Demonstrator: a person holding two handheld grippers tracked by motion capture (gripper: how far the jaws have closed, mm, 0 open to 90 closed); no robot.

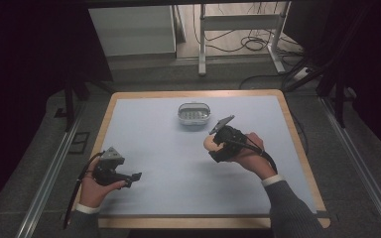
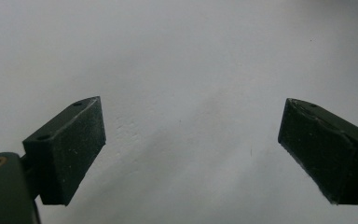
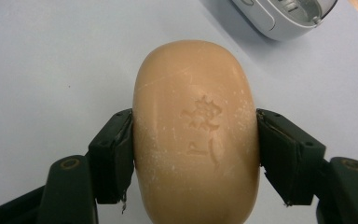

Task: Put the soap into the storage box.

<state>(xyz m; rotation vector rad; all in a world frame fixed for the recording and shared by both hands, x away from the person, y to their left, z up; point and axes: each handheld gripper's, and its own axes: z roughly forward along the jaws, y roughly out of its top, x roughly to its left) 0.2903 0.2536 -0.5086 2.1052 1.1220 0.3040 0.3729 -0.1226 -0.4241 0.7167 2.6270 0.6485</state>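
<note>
A tan oval bar of soap (image 3: 196, 140) with a stamped mark sits between the pads of my right gripper (image 3: 196, 156), which is shut on its two long sides. From above, the right gripper (image 1: 212, 144) holds the soap (image 1: 209, 143) just over the pale blue mat, right of centre. A white soap dish (image 1: 194, 113) stands on the mat a short way beyond it, and its rim (image 3: 279, 21) shows at the top of the right gripper view. My left gripper (image 1: 137, 176) rests low at the mat's front left, jaws wide apart over bare mat (image 2: 191, 70), with nothing between them.
The pale blue mat (image 1: 168, 148) covers a wooden table whose rim (image 1: 198, 93) frames it. Behind the table stand a white cabinet (image 1: 134, 29) and a metal desk frame (image 1: 240, 22) with cables on the floor.
</note>
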